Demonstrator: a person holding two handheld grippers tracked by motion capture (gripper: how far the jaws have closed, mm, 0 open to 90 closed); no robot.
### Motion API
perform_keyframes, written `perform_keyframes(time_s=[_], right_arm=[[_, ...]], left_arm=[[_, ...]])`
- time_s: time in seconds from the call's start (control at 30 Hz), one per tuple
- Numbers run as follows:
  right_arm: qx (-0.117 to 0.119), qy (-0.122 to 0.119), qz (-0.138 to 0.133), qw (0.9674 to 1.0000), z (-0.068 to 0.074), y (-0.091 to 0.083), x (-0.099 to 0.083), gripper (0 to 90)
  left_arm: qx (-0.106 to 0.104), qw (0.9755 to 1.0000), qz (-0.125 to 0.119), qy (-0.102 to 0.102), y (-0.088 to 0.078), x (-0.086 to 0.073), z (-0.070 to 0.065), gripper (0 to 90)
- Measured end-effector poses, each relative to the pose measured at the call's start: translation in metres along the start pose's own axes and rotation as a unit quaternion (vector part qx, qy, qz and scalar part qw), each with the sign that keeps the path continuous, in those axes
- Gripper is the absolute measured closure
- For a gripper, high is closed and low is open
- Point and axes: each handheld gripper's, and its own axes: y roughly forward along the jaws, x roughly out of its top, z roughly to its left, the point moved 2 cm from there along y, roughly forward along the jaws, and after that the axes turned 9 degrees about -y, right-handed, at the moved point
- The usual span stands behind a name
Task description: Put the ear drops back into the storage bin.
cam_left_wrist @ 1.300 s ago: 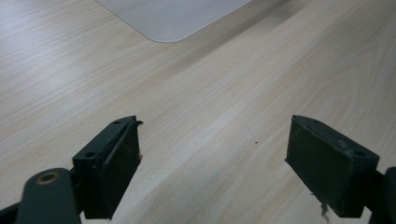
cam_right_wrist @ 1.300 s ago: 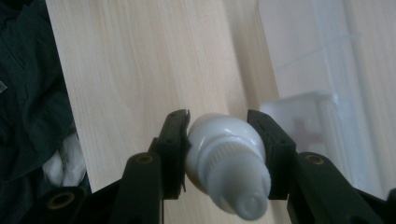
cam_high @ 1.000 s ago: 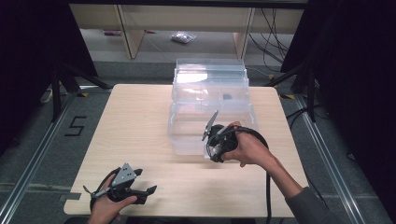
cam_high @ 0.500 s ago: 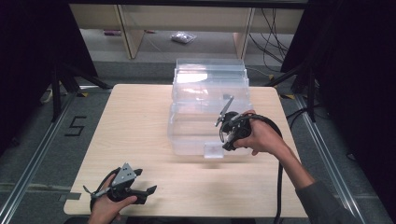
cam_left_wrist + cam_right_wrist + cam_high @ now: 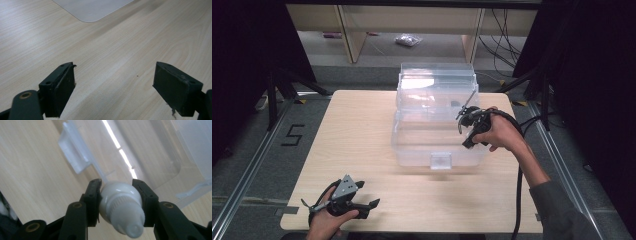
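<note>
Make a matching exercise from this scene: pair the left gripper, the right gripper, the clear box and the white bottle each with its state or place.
Things:
1. left gripper
2. right gripper
3. clear box
4. white bottle

States or places:
A. stands open in the middle of the table
B. clamped between two black jaws
C. jaws apart, low over bare wood at the table's near edge
D. shut on something, held at the box's right side

Pairs: 1-C, 2-D, 3-A, 4-B

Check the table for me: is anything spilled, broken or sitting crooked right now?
Nothing stands out. The clear plastic box sits square on the table with its lid raised at the back, no spill or damage showing. The right gripper clamps a small white bottle beside the box; the left gripper rests open near the table's front edge.
</note>
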Motion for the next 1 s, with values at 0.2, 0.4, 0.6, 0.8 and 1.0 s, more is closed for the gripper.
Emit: perform_keyframes(time_s=[0.2,0.4,0.6,0.8,1.0], right_arm=[[0.000,0.028,0.010,0.9996,-0.016,0.010,-0.003,60.0],[-0.002,0.048,0.023,0.9986,-0.032,0.022,-0.005,60.1],[-0.001,0.066,0.032,0.9973,-0.043,0.037,-0.007,60.1],[0.001,0.077,0.049,0.9959,-0.048,0.053,-0.008,60.1],[0.006,0.079,0.055,0.9953,-0.056,0.068,-0.008,60.1]], left_arm=[[0.002,1.0000,-0.002,0.001,0.000,0.000,0.000,16.9],[0.002,1.0000,0.001,0.000,0.000,0.000,0.000,16.9],[0.005,1.0000,-0.002,0.000,0.000,0.000,0.000,16.9],[0.005,1.0000,-0.002,0.000,0.000,0.000,0.000,16.9],[0.003,1.0000,0.002,0.001,0.000,0.000,0.000,16.9]])
